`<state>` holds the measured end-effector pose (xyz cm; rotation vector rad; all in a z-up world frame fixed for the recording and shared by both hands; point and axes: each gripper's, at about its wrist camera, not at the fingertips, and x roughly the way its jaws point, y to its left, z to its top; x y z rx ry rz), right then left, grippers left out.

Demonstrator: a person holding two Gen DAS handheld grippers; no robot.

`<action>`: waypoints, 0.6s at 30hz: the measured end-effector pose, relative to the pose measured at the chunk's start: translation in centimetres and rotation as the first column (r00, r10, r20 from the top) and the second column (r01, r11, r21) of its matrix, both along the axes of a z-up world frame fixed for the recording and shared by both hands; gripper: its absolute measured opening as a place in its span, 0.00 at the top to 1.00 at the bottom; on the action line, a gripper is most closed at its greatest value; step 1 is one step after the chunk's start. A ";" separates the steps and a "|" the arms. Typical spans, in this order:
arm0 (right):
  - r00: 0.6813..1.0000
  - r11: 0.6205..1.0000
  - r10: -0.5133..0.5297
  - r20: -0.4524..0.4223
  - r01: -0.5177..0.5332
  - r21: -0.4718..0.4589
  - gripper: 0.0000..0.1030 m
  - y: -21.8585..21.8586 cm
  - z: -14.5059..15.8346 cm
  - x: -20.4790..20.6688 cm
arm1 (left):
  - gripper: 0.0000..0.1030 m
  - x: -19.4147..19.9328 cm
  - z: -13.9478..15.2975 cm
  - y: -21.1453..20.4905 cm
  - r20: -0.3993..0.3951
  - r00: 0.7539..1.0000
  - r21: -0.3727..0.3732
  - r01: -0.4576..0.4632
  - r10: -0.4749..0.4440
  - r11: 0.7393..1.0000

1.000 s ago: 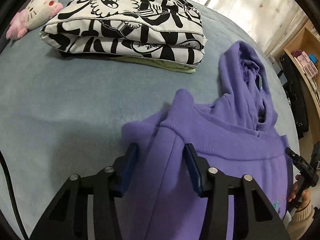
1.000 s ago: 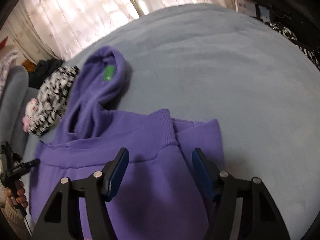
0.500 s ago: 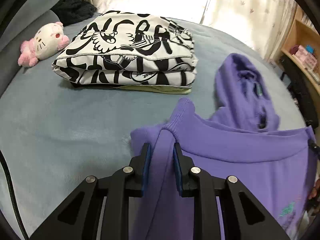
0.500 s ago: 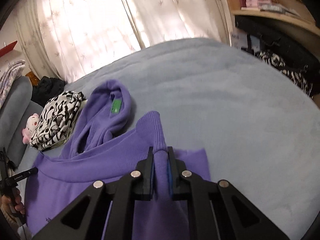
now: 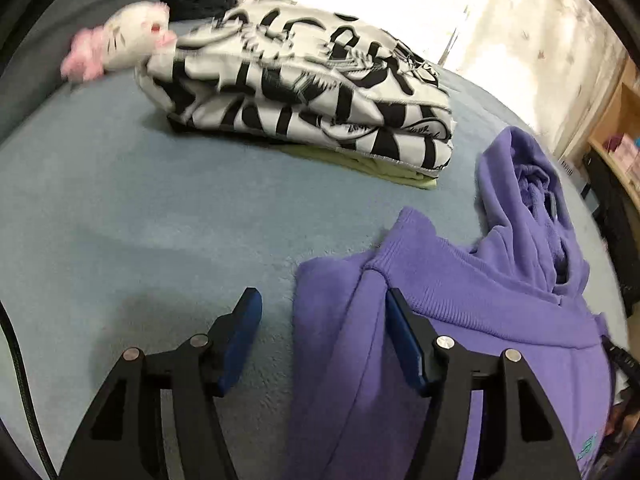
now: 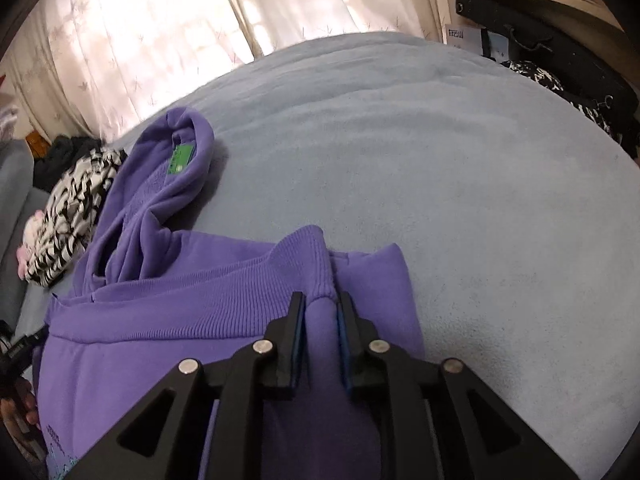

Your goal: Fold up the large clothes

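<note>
The purple hoodie [image 5: 460,360] lies part-folded mid-bed [image 5: 160,220]. Left tongs [image 5: 320,344] are opening, pads clear of the left corner between them; let it settle flat. Right tongs [image 6: 322,344], also opening, still pinch the right corner: release low, then smooth the fold.

- Left hand-held gripper [image 5: 322,320]: black triangulated frame, blue finger pads [image 5: 404,344], silver screws.
- Right hand-held gripper [image 6: 321,320]: matching black frame, blue pads, silver screws.
- Black cable [image 5: 18,376] beside the left frame.
</note>
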<state>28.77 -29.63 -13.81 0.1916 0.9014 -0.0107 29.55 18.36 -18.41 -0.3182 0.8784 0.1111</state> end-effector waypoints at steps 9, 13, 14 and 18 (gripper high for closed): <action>0.990 0.995 0.084 0.111 -0.077 -0.062 0.65 4.8 5.5 -2.8 | 0.68 -2.2 8.1 -4.0 0.187 0.979 0.152 0.050 -0.079 0.987; 0.974 0.975 0.217 0.072 -0.214 -0.053 0.65 9.9 3.9 -2.9 | 0.77 -1.2 6.1 -6.0 0.147 0.984 0.175 0.073 -0.099 0.982; 0.971 0.971 0.233 0.060 -0.229 -0.064 0.65 10.7 3.4 -2.8 | 0.77 -0.8 5.3 -6.1 0.138 0.987 0.196 0.060 -0.088 0.979; 0.980 0.976 0.200 0.022 -0.197 -0.097 0.66 10.5 1.4 -1.4 | 0.83 1.0 0.8 -3.8 0.027 0.999 0.154 0.017 -0.021 0.988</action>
